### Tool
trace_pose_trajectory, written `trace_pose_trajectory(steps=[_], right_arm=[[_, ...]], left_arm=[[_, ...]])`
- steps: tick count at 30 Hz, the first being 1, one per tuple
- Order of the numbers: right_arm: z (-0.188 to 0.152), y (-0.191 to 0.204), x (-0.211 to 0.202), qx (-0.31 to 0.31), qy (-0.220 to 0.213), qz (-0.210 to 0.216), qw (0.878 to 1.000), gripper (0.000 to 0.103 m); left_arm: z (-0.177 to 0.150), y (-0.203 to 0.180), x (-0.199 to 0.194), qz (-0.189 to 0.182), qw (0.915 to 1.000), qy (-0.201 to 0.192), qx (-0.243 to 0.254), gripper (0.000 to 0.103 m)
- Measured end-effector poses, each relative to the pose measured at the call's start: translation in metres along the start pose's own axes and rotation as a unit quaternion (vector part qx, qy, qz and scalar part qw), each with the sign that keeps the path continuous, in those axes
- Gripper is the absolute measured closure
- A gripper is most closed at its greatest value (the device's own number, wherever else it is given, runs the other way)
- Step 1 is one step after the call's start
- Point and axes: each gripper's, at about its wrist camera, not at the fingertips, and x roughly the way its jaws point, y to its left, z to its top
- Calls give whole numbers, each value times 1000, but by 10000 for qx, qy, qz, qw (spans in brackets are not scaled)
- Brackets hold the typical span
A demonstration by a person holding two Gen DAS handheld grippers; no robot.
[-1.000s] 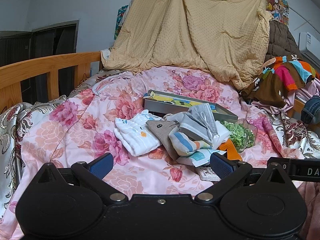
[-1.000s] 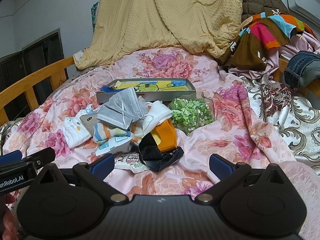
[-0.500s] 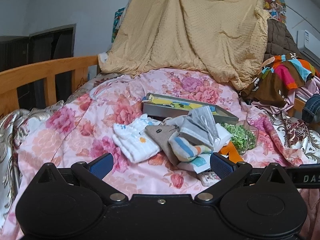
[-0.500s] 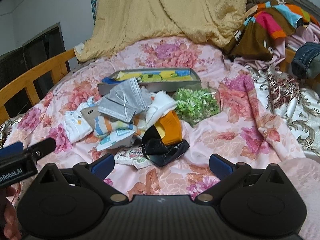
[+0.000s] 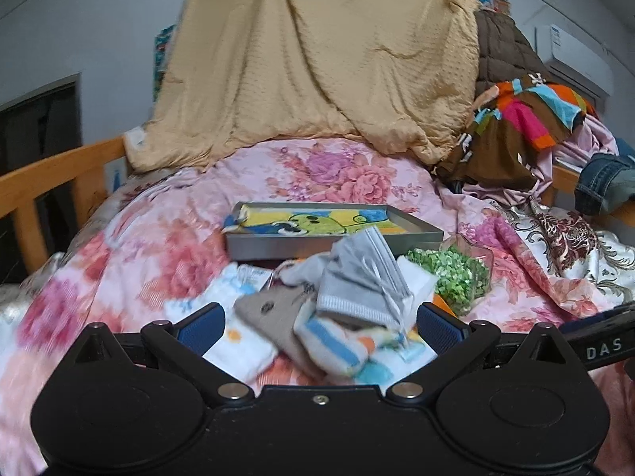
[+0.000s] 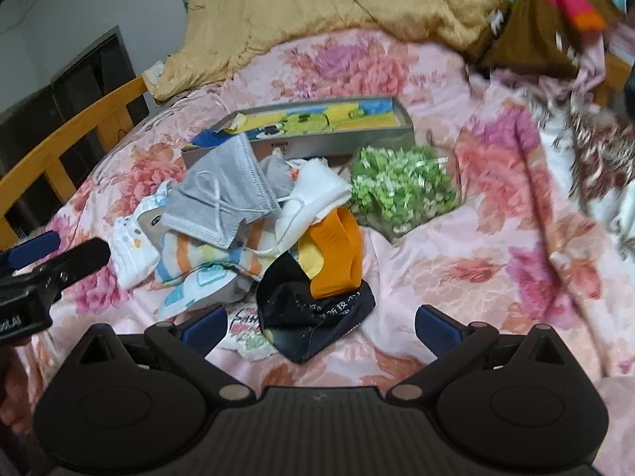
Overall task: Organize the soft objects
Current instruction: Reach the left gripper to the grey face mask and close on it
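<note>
Two grippers: left gripper [image 5: 319, 323] and right gripper [image 6: 319, 323], jaws spread, empty
Pile: grey mask [image 6: 222, 194] atop tangled cloths
Risk: snagging mask loops, dragging neighbours

We've got a bed [image 6: 456, 277] with a pink floral cover. Lying on it: a shallow gray tray [image 6: 337, 141] toward the back, a pile of soft stuff [image 6: 238, 230] just in front of it, and a clear bag of green bits [image 6: 401, 190] beside the pile.
</note>
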Motion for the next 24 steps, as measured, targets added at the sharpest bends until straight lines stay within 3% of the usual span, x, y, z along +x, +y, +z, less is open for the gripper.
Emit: trace_pose_trajectory(steps=[4,17,24], right_arm=[[6,-10,20,240,305,226,9990,0],[9,-16,67,639,657,412,9949,4],[8,-15,77,636,805,298,9943,15]], left_arm=[[12,3,31,-77,9999,97,33,1],[20,2,106,-448,9969,593,-251,1],[17,-6,118,-497,9962,646,-321,22]])
